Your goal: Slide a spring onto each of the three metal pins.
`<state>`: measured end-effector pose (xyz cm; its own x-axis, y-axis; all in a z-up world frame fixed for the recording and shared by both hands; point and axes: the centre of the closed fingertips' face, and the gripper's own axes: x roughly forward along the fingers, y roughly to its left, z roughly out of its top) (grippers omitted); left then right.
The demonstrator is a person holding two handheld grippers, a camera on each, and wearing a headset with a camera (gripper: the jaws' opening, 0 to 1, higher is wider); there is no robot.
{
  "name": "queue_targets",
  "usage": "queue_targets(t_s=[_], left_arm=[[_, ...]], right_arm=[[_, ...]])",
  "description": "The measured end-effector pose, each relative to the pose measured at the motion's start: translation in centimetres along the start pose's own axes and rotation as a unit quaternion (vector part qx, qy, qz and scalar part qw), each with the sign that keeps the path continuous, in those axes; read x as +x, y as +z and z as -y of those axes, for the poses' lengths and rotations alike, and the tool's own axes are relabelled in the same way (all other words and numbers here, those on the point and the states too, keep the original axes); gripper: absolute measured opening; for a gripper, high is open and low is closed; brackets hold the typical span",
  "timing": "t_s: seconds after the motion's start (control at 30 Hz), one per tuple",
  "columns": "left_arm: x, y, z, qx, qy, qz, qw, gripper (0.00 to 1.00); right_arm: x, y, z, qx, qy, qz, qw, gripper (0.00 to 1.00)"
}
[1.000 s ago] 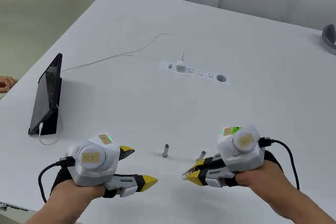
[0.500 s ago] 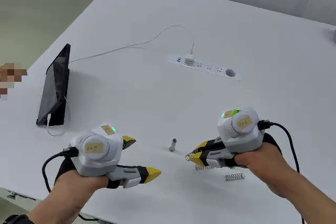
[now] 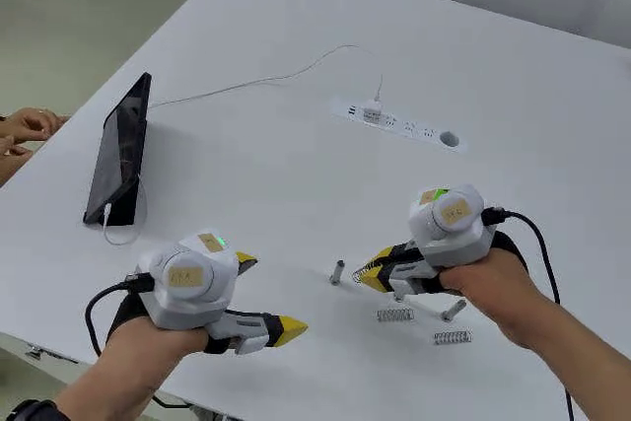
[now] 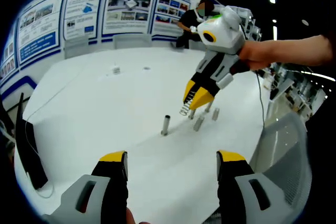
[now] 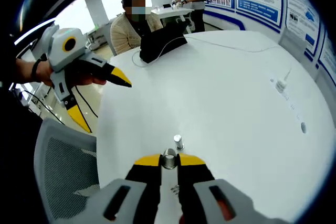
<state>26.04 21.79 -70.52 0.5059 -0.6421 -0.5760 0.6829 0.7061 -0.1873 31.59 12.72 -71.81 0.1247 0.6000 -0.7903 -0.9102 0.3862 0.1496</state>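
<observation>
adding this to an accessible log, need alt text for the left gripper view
The right gripper, held in a hand, pinches a spring in its yellow tips close to short metal pins standing on a white table. At the bottom, the left gripper has its yellow-tipped jaws wide open, holding nothing. Posters line the far wall.

The white bench (image 3: 246,184) carries a dark tablet (image 3: 118,150) propped near its left edge and a power strip (image 3: 399,125) trailing a white cable (image 3: 258,83). Nearer me stands a small upright metal pin (image 3: 337,272). A spring (image 3: 394,315) lies flat near a second spring (image 3: 453,337).
</observation>
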Motion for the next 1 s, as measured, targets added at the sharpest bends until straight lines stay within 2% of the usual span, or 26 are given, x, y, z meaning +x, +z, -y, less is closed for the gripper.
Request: queue_targets(t_s=[0.43, 1.0], left_arm=[[-0.3, -1.0, 0.2, -0.008, -0.002, -0.006, 1.0000, 0.70], [-0.4, -1.6, 0.1, -0.018, -0.004, -0.012, 0.9998, 0.71]], right_arm=[[1.3, 0.8, 0.8, -0.016, -0.007, -0.012, 0.9998, 0.13], [2.5, 1.3, 1.2, -0.029, -0.002, -0.028, 0.9992, 0.13]])
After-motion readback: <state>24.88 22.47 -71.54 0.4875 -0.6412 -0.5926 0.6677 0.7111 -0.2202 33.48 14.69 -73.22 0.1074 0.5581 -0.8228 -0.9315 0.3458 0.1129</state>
